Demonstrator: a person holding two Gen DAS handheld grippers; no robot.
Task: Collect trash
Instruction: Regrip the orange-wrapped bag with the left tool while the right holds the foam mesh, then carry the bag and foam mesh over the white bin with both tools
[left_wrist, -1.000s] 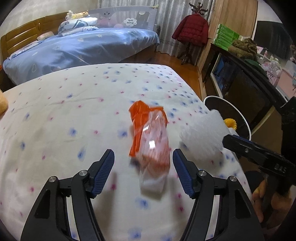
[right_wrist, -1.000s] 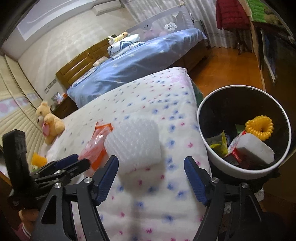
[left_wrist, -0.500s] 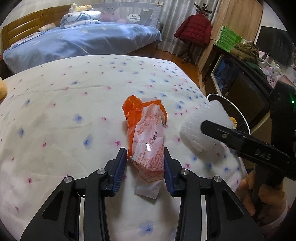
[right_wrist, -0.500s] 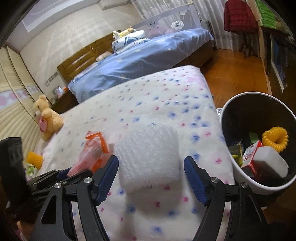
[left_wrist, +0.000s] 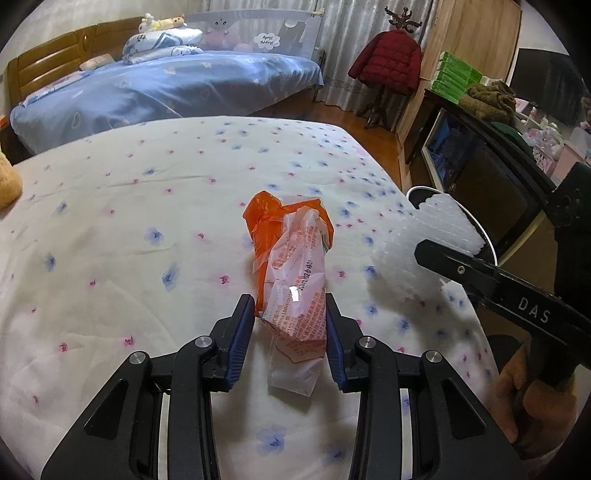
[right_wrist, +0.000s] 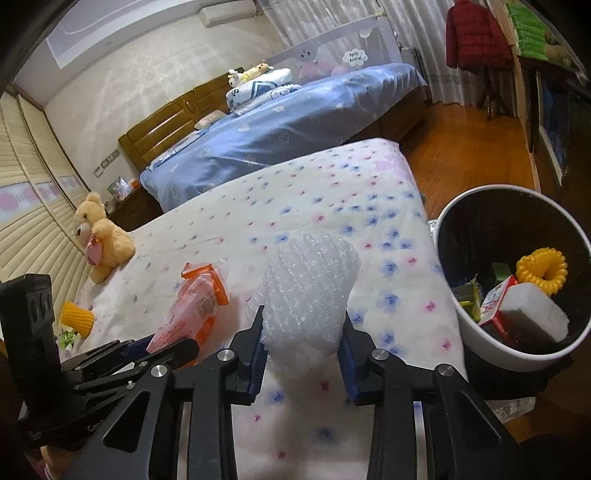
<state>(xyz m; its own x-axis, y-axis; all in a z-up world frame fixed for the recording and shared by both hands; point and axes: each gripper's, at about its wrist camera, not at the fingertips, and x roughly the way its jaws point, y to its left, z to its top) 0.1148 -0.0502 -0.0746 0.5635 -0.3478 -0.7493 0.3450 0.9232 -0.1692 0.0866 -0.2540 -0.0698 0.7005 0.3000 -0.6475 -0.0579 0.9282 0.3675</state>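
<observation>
The left claw (left_wrist: 290, 328) clamps the orange-and-white crinkled plastic wrapper (left_wrist: 291, 273) on the flower-print bed (left_wrist: 129, 229). The right claw (right_wrist: 303, 343) grips the white bubble-wrap wad (right_wrist: 310, 284), beside the white round bin (right_wrist: 476, 343).

1. Left wrist view: mounted behind the left claw (left_wrist: 290, 325), low and close over the flowered bed (left_wrist: 147, 206), facing along the bed toward its far edge.
2. Right wrist view: mounted behind the right claw (right_wrist: 303, 343), close above the bed's right edge, facing its far left corner, with the trash bin (right_wrist: 476, 347) just beside that edge.
3. Shared: orange wrapper (left_wrist: 291, 273) (right_wrist: 199, 302), bubble wrap (left_wrist: 424, 251) (right_wrist: 310, 288), blue bed (left_wrist: 166, 88) (right_wrist: 295, 122), and each claw shows in the other view.
</observation>
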